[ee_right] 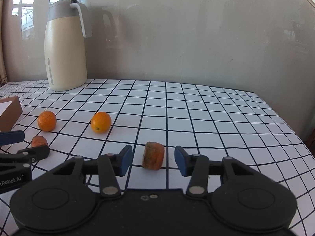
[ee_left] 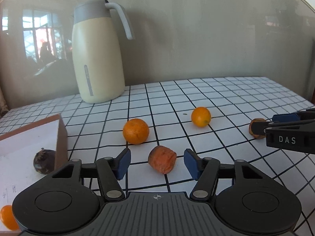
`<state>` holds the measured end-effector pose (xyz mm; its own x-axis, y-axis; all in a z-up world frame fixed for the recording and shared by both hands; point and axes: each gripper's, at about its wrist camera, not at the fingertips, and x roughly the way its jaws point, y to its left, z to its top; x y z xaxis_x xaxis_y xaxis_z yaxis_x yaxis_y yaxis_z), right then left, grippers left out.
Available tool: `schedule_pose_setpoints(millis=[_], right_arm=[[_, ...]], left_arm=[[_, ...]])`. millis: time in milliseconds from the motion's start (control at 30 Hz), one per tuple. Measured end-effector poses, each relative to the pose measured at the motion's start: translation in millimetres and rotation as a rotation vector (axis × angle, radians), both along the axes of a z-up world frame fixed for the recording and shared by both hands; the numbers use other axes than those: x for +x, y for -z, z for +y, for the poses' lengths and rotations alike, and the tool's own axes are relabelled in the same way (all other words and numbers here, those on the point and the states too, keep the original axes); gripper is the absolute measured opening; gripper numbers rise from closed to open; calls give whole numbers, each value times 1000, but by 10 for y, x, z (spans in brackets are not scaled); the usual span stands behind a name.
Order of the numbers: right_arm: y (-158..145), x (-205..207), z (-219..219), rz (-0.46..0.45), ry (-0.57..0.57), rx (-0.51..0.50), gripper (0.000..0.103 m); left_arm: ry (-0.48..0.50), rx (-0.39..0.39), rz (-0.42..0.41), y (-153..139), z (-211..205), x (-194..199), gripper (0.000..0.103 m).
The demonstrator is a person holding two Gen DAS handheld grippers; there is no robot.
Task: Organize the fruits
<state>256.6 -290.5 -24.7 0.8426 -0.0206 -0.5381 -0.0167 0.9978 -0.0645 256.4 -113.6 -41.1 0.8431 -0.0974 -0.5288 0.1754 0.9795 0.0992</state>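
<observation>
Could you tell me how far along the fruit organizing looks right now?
Done: a dark fruit and a small orange one already lie in the box. In hand: nothing gripped yet; the left tongs and right tongs each straddle an orange-brown chunk, pads clear. Left: both chunks and two oranges on the table.

This looks like a home living or dining room: a cream thermos jug (ee_left: pixel 98 55) stands on a bench (ee_right: pixel 196 118) covered with a white, black-gridded cloth against a plain wall (ee_right: pixel 196 39), whose glossy surface reflects multi-paned windows (ee_right: pixel 25 9).
</observation>
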Motion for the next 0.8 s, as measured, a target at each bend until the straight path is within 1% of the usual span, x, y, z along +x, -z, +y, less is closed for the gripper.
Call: schedule_pose_setpoints(millis=[267, 300, 333, 367, 433, 633, 800], right_arm=[[56, 94, -23, 26, 9, 17, 34], [63, 101, -25, 29, 9, 19, 31], [69, 111, -26, 33, 8, 21, 25], [70, 128, -30, 39, 8, 31, 15], [55, 133, -42, 43, 8, 53, 14], [-3, 75, -7, 21, 10, 39, 13], [-109, -82, 28, -16, 10, 35, 13]], left_arm=[[46, 9, 35, 34, -75, 111, 61], [47, 10, 41, 37, -81, 124, 60], [51, 13, 50, 45, -87, 135, 45], [44, 19, 59, 52, -91, 147, 34], [45, 21, 59, 54, -94, 142, 34], [38, 31, 29, 20, -82, 42, 34], [37, 7, -21, -139, -22, -150, 34]])
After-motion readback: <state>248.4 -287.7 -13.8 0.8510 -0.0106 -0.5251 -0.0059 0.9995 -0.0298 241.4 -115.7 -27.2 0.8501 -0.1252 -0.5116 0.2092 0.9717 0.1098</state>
